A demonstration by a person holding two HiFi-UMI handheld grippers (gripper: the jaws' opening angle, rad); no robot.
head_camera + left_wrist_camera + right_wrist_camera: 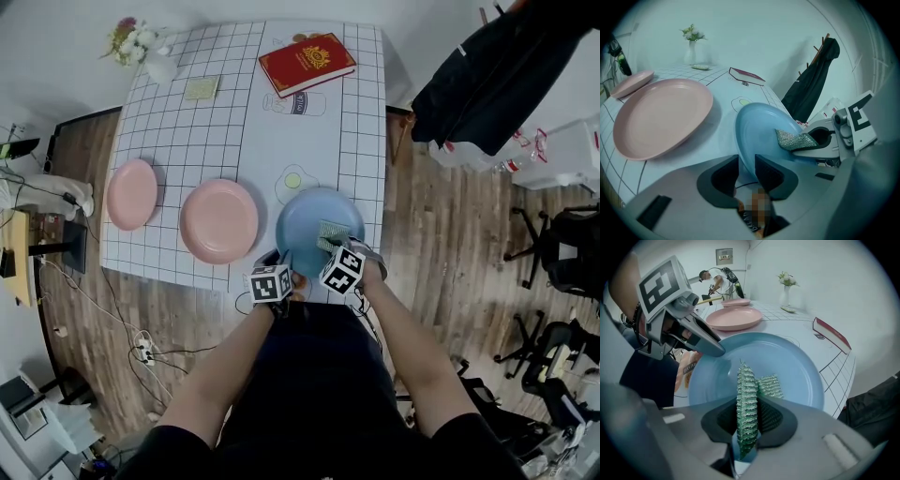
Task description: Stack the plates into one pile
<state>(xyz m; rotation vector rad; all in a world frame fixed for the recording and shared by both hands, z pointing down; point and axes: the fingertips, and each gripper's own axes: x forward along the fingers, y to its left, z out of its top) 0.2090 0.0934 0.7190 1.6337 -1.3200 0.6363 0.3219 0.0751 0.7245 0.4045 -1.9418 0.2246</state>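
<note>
**Plate stacking, seen from the head and along each claw.** The right gripper (753, 380) is clamped on the round, glossy light-blue plate (305, 220). Its green, glittering textured pads (746, 394) pinch the plate's near rim, and one pad lies flat on the upper face. The left gripper (746, 161) stands just to the left of the right gripper on the same rim. Its two black jaws are parted, with the rim passing between them unpinched.

The light-blue plate is tilted rather than lying flat. It sits at the near edge of the table (216, 122), which is covered by a white cloth with a black grid. Whether its far rim touches the cloth cannot be told.

Beyond the left gripper and to its left, close by, a larger pink plate (219, 220) of round, matt salmon lies flat on the cloth. It is apart from the light-blue plate. Further left of that gripper, at the table's left edge, lies a smaller pink plate (131, 194), beside the larger one but not touching it.

Well beyond both grippers, at the far side of the table, rests a red book (307, 63) with a gold emblem on its cover. Far off to the left of the grippers, at the far left corner, stands a white vase (159, 67) holding flowers
</note>
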